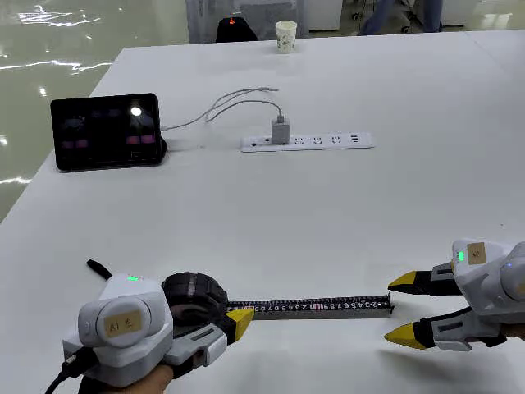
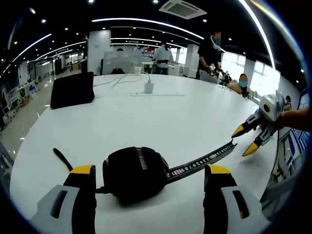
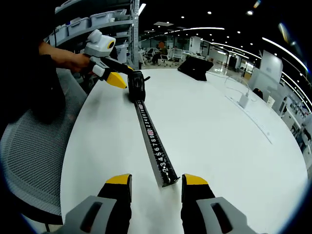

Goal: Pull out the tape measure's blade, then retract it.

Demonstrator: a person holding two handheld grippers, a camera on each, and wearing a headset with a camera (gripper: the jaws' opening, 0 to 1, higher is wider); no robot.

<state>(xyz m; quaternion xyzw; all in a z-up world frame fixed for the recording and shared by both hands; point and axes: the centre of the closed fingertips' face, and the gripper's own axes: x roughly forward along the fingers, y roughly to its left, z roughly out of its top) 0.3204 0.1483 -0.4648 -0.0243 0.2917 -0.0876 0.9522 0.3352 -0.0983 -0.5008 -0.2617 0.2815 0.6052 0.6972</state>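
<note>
Two sets of tongs face each other across a white tabletop (image 1: 328,213). A black tape measure (image 1: 194,297) lies between the spread jaws of the left tongs (image 2: 150,169), with a gap at each side. Its dark blade (image 1: 320,306) lies flat, drawn out straight toward the right tongs (image 1: 401,308), whose jaws stand spread around the blade's end without touching. Small numerals up to 9 run along the blade. A tan sticker (image 1: 123,326) on the left tongs reads "AI".
</note>
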